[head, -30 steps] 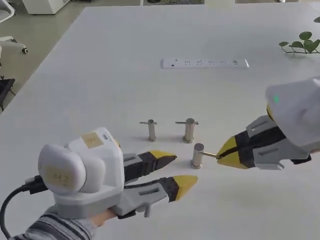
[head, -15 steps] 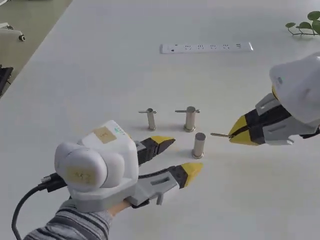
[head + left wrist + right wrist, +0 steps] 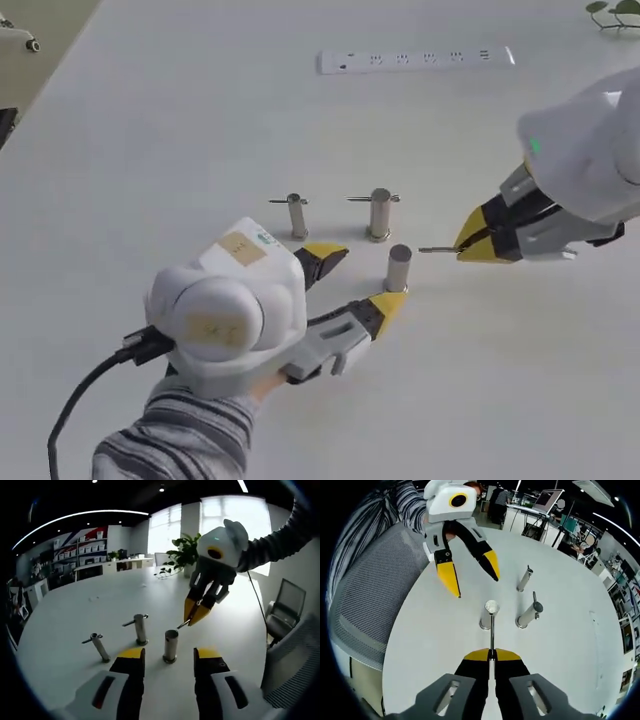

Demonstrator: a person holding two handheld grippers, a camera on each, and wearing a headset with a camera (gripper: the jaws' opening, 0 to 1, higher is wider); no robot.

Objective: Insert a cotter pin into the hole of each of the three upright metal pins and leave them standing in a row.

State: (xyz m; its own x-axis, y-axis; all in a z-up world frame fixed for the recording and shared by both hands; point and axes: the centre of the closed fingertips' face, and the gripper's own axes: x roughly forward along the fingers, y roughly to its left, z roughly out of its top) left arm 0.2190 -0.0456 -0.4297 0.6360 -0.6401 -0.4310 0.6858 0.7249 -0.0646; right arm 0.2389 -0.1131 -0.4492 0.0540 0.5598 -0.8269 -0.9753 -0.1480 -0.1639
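Note:
Three upright metal pins stand on the white table (image 3: 180,120). The far left pin (image 3: 296,215) and the far middle pin (image 3: 378,213) each carry a cotter pin through the top. The near pin (image 3: 398,268) (image 3: 170,645) (image 3: 488,614) has none. My left gripper (image 3: 351,280) is open, its yellow tips on either side of the near pin's left flank. My right gripper (image 3: 470,245) (image 3: 491,655) is shut on a cotter pin (image 3: 438,249) (image 3: 491,632), whose free end points at the near pin's top from a short gap away.
A white power strip (image 3: 415,60) lies at the far side of the table. A potted plant (image 3: 615,8) sits at the far right corner. A black cable (image 3: 95,385) trails from the left gripper. Grey chairs (image 3: 283,610) stand beside the table.
The right gripper drew the cotter pin back from the near pin's side, leaving a gap. The left gripper moved forward until its tips flank that pin. The camera tilted down.

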